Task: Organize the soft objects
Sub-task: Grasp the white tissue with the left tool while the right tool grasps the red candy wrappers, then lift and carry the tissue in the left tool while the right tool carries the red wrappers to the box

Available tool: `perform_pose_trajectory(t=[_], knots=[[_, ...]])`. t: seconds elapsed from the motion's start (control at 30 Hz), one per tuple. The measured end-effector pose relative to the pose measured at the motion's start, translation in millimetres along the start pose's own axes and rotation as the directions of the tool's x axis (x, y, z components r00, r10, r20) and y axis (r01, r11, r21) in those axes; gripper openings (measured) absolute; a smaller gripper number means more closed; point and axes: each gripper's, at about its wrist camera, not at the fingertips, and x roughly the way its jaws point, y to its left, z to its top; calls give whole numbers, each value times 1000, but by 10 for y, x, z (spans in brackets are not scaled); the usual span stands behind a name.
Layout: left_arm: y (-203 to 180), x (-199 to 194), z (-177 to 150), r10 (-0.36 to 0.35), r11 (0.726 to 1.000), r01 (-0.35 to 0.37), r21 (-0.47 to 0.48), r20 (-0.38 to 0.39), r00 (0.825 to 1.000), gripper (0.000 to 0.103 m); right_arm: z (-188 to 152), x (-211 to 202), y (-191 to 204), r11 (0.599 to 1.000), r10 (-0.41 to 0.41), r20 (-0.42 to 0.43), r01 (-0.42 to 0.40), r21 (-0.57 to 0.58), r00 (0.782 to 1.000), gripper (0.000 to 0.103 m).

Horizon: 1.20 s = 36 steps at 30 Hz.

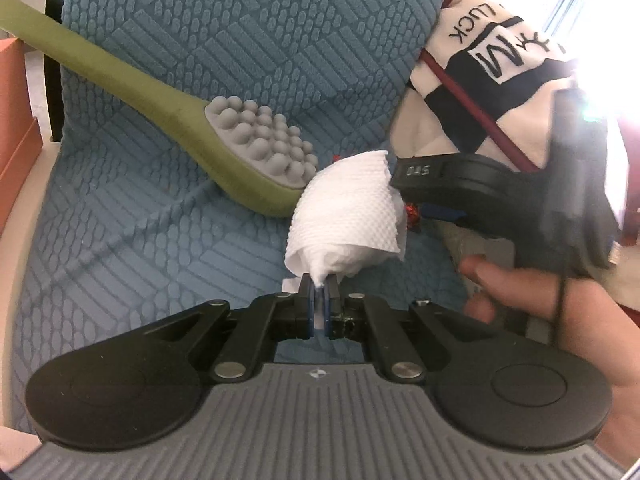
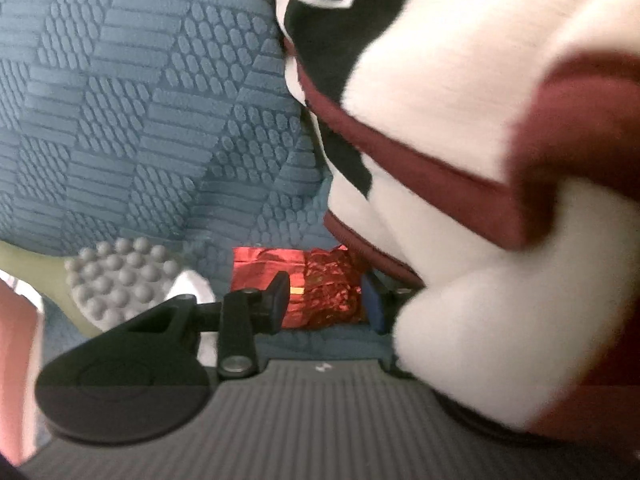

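Note:
My left gripper (image 1: 319, 283) is shut on a crumpled white paper towel (image 1: 347, 216) and holds it over the blue textured cushion (image 1: 200, 60). My right gripper (image 2: 326, 300) is open, its fingers on either side of a shiny red foil wrapper (image 2: 316, 286) that lies on the cushion (image 2: 140, 120). The right finger is partly hidden by a white, black and maroon plush cloth (image 2: 480, 120) that drapes over the gripper. In the left wrist view the right gripper (image 1: 416, 204) reaches in from the right, just behind the towel, with the foil (image 1: 412, 212) barely showing.
A green massage brush (image 1: 224, 136) with grey rubber nubs lies on the cushion left of the towel; it also shows in the right wrist view (image 2: 116, 280). The printed plush cloth (image 1: 480, 60) fills the upper right. An orange box (image 1: 16, 112) stands at the left edge.

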Motion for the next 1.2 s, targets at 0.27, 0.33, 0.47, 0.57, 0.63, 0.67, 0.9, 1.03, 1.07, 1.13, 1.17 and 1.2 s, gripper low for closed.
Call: perform_pose_trajectory(t=[0.27,0.33,0.47,0.57,0.63,0.67,0.9,1.03,1.07,1.13,1.17,1.2], knots=[[9,-29,39,-3,1000,3,-17,5,1000,5,57,200,113,998,-25,-44,23,-58,999,43],[17,-51,43,-6,1000,6,-21,9,1000,5,58,204,126,998,-26,-47,23,-64,999,42],[30,-110,36,-3,999,4,-32,17,1000,5,45,140,182,996,-38,-57,33,-78,998,41],[43,-192,22,10,999,-9,-31,25,1000,5,26,77,210,996,-38,-60,33,-81,997,41],[62,-264,10,16,999,-14,-38,32,999,5,10,-21,242,996,-37,-54,32,-84,998,41],[73,-301,4,18,999,-16,-42,36,999,5,-10,-98,189,996,-31,-48,27,-85,998,41],[115,-539,-76,30,997,-26,-79,52,998,5,-137,-483,181,992,-5,-31,1,-123,1000,41],[120,-669,-126,29,995,-23,-97,63,998,5,-184,-711,195,990,7,-13,-9,-138,1000,41],[115,-702,-136,29,995,-22,-100,66,997,5,-182,-758,190,990,7,-14,-8,-137,1000,41],[95,-760,-152,30,995,-22,-101,71,997,5,-190,-860,196,990,10,-9,-11,-139,1000,41],[91,-789,-158,29,995,-21,-102,73,997,5,-197,-914,203,990,13,-3,-13,-141,1000,41],[86,-818,-167,29,994,-21,-103,75,997,5,-213,-984,202,990,15,1,-15,-144,1000,41]])
